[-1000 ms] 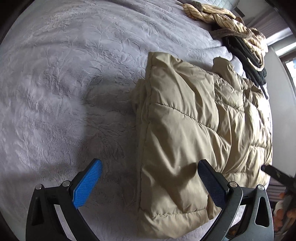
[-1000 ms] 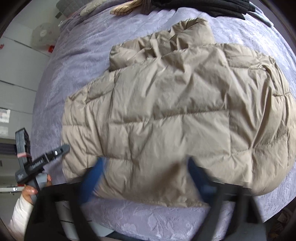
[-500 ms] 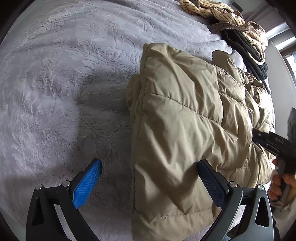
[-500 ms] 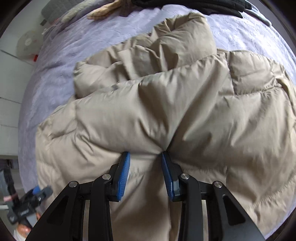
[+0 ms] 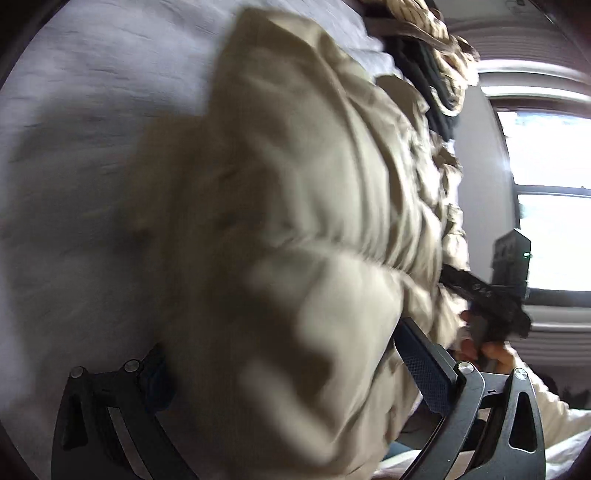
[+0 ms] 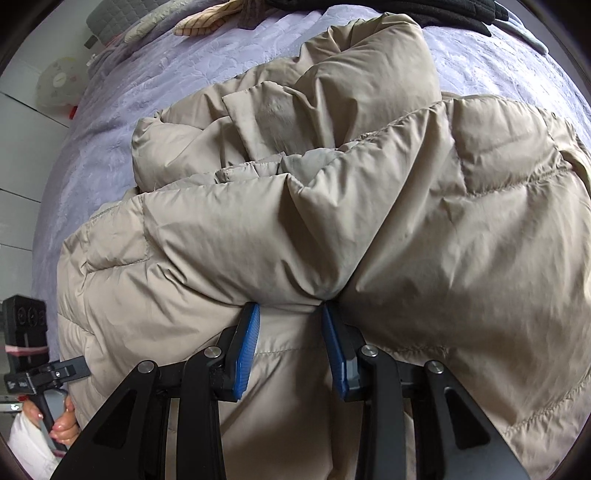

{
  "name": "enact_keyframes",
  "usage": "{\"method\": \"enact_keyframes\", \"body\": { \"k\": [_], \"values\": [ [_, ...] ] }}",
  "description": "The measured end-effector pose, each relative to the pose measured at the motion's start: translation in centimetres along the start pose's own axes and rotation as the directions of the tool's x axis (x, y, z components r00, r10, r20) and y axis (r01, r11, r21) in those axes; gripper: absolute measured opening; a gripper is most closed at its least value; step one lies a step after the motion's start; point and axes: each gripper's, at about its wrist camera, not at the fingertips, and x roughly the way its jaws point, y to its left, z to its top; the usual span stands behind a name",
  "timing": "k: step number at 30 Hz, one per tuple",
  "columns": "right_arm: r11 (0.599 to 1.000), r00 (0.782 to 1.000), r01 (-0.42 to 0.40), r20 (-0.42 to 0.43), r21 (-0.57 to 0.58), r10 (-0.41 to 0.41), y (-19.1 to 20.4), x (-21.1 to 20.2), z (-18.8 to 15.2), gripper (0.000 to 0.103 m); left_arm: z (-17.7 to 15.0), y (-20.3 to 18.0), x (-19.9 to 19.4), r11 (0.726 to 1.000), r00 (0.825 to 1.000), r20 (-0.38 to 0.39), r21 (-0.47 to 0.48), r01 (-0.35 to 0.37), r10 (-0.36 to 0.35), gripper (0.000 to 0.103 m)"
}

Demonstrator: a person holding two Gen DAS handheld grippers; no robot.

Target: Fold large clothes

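Nearest in the right wrist view, the right claw point(image 6: 290, 321) points steeply down with its blue pads point(image 6: 248, 345) pinching a bunched fold of the beige puffer jacket point(image 6: 424, 206), the padded cloth pulled into a gather between them; its jaws have just been closing, with that fold between them. In the left wrist view, which is blurred, the left claw point(image 5: 284, 373) stands spread wide, one finger to each side of the jacket's near end; the cloth bulges up between the fingers, and the left pad point(image 5: 157, 380) is dark and smeared, so whether either pad touches the fabric I cannot tell. The jacket lies on the bed point(image 6: 122, 122), which is covered by a pale lilac embossed bedspread, and it stretches away from both claws in thick quilted sections, with a rumpled part heaped up farther back. At the left edge of the right wrist view a hand point(image 6: 64, 426) with a white sleeve holds the handle of the other tool beside the jacket. Beyond the jacket, at the far end of the bed, lie dark clothes point(image 6: 388, 9) and a pale striped garment point(image 6: 201, 24). In the left wrist view a bright window point(image 5: 550, 206) shows at the right, past the bed.
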Motion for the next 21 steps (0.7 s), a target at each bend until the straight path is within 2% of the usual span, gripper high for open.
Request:
{"method": "enact_keyframes", "body": {
  "k": [2, 3, 5, 6, 10, 13, 16, 21],
  "values": [
    [1.000, 1.000, 0.001, 0.001, 0.002, -0.001, 0.1, 0.1, 0.0, 0.038, 0.5, -0.6, 1.3, 1.000, 0.999, -0.038, 0.001, 0.010, -0.010, 0.099],
    [1.000, 1.000, 0.002, 0.002, 0.003, -0.002, 0.1, 0.1, 0.0, 0.038, 0.2, -0.9, 1.5, 1.000, 0.999, -0.054, 0.002, 0.001, -0.001, 0.076],
    [1.000, 1.000, 0.005, 0.001, 0.007, -0.005, 0.1, 0.2, 0.0, 0.038, 0.1, -2.0, 1.8, 1.000, 0.996, -0.084, 0.002, 0.030, -0.029, 0.041],
    [1.000, 1.000, 0.005, -0.001, 0.009, -0.005, 0.1, 0.2, 0.0, 0.038, -0.1, -2.7, 1.3, 0.999, 0.996, -0.078, 0.005, 0.052, -0.051, 0.033],
    [1.000, 1.000, 0.003, -0.001, 0.017, -0.003, 0.1, 0.4, 0.2, 0.038, -1.4, -7.0, -1.7, 0.983, 0.984, -0.040, 0.054, 0.175, -0.173, 0.029],
    [1.000, 1.000, 0.013, -0.012, 0.021, -0.012, -0.1, 0.6, 0.4, 0.038, -2.4, -10.4, -2.6, 0.978, 0.982, -0.032, 0.092, 0.186, -0.184, 0.029],
    [0.999, 0.999, 0.028, -0.022, 0.020, -0.027, 0.0, 1.0, 0.7, 0.038, -3.1, -13.7, -2.4, 0.980, 0.987, -0.031, 0.120, 0.161, -0.159, 0.029],
    [0.998, 1.000, -0.008, -0.004, 0.059, 0.008, -0.9, 1.1, 0.5, 0.038, -3.8, -19.7, -1.4, 0.980, 1.000, 0.007, 0.200, 0.025, -0.027, 0.029]
  ]
}}
